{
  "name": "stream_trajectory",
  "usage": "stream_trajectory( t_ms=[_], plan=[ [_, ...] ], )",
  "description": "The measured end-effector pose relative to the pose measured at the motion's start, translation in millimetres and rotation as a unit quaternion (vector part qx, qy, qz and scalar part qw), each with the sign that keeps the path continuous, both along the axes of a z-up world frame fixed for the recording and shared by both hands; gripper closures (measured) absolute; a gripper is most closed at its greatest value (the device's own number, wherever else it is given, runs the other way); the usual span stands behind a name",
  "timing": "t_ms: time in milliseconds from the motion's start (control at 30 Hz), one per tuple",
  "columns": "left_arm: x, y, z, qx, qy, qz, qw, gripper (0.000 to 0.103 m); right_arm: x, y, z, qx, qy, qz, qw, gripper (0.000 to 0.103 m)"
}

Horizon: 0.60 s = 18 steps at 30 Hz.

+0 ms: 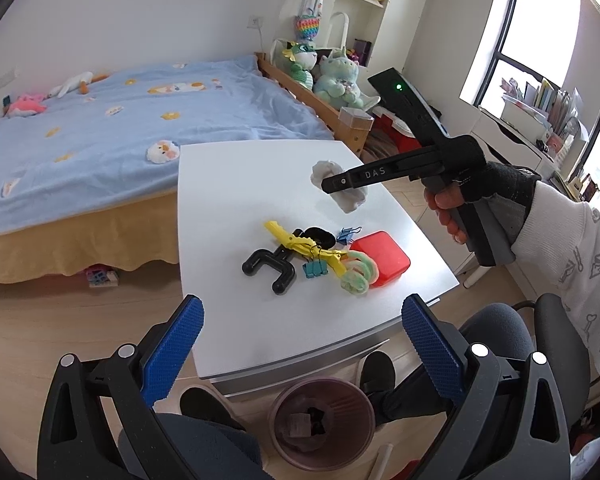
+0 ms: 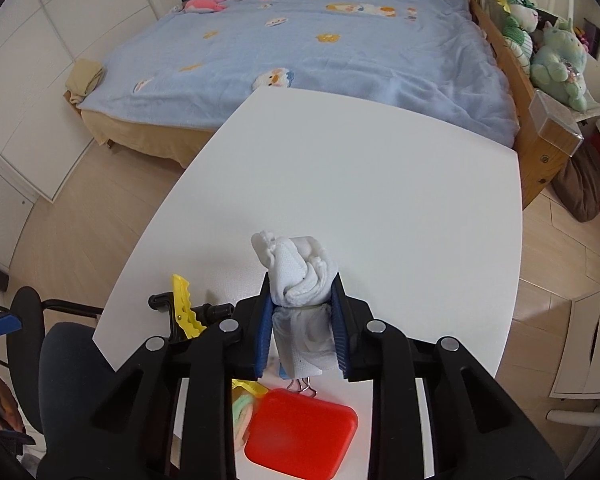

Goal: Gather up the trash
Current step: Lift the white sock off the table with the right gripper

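Observation:
My right gripper (image 2: 300,292) is shut on a crumpled white tissue (image 2: 296,268) and holds it above the white table (image 2: 380,184). In the left wrist view the same gripper (image 1: 340,184) hangs over the table's far right part with the tissue (image 1: 350,196) in its tips. My left gripper (image 1: 300,316) is open and empty, above the table's near edge. A purple trash bin (image 1: 320,420) with some scraps inside stands on the floor below the near edge, between the person's feet.
On the table (image 1: 236,184) lie a red box (image 1: 382,258), a yellow clip (image 1: 296,242), a black U-shaped part (image 1: 270,268), blue binder clips (image 1: 316,268) and pastel hair ties (image 1: 358,272). A bed (image 1: 120,120) stands behind the table, a chair (image 1: 500,324) at right.

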State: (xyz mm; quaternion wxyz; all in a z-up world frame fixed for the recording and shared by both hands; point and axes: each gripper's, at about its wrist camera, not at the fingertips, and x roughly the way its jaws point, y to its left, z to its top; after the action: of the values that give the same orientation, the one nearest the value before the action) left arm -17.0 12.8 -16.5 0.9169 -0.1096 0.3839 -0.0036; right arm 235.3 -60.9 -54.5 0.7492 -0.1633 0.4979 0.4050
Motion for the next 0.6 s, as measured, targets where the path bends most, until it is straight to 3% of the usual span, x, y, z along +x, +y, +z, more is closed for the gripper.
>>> stream_trajectory(
  t_ms=[333,600],
  plan=[
    [18.7,4.1,1.9,0.033,0.002,-0.03,0.999,0.008,-21.1,-40.0,38.3,0.05,0.002,-0.034,0.998,0.077],
    [43.0,13.5,-6.0,0.051,0.026,-0.06,0.9966,0.008,-49.9,-71.1,43.3,0.062,0.005,-0.045,0.997,0.077]
  ],
)
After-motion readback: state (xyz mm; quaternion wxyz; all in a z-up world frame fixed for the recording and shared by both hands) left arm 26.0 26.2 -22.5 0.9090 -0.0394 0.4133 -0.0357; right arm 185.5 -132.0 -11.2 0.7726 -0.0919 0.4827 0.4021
